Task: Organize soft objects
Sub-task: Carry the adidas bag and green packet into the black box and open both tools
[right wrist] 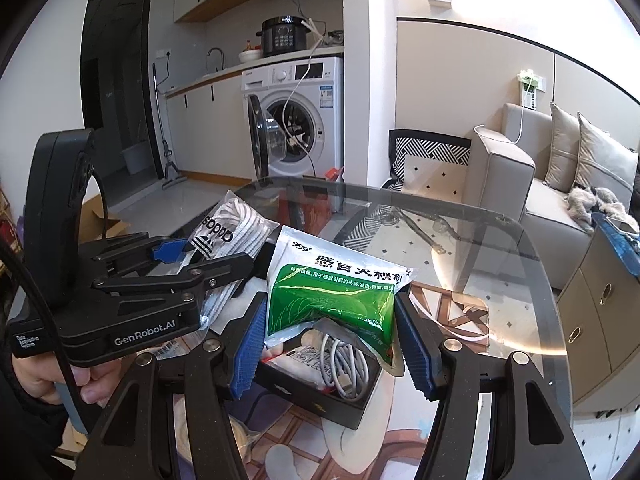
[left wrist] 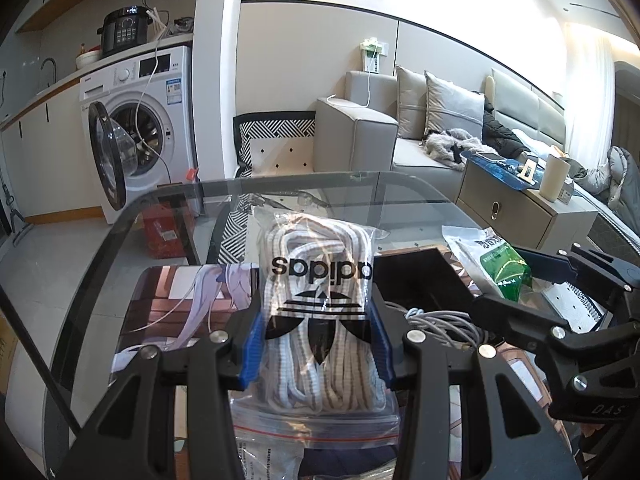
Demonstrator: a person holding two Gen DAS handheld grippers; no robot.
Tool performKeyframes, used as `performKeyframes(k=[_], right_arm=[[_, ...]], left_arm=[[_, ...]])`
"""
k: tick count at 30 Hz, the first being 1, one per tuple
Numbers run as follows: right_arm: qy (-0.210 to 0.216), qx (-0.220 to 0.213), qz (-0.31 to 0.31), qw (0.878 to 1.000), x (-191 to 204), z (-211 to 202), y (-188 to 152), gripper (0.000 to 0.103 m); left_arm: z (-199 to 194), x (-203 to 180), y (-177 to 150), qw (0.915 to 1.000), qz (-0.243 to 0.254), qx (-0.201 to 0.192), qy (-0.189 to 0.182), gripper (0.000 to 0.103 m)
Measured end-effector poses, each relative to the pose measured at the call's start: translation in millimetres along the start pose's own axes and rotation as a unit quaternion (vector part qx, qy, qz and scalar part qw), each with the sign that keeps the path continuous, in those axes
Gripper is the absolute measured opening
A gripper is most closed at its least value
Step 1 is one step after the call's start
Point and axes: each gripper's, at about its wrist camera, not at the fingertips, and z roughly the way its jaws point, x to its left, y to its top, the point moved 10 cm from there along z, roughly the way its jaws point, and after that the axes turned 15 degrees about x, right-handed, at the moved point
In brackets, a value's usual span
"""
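Laces, white with grey flecks and coiled inside a crinkly clear bag of laces printed with a black trefoil logo, sit clamped between the ribbed blue pads of the left gripper, held above the near part of the glass tabletop. Beside it, the right gripper pinches a glossy green-and-white sachet, puffy and slightly creased, its pads pressing both side edges. Under the sachet lies an open black box, rectangular and shallow, holding a looped grey cable. The tabletop is smooth, transparent, round-cornered; an illustrated mat covers its near left part.
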Motion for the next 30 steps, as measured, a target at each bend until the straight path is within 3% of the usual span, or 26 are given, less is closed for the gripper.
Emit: performKeyframes(k=[16, 30], right_arm=[[-0.008, 0.032, -0.026, 0.999, -4, 47, 4, 0.062], [-0.011, 0.041, -0.025, 0.999, -12, 61, -2, 0.062]], left_arm=[[24, 0, -3, 0.9998, 0.003, 0.018, -0.006, 0.044], [36, -4, -5, 0.9994, 0.013, 0.028, -0.014, 0.044]])
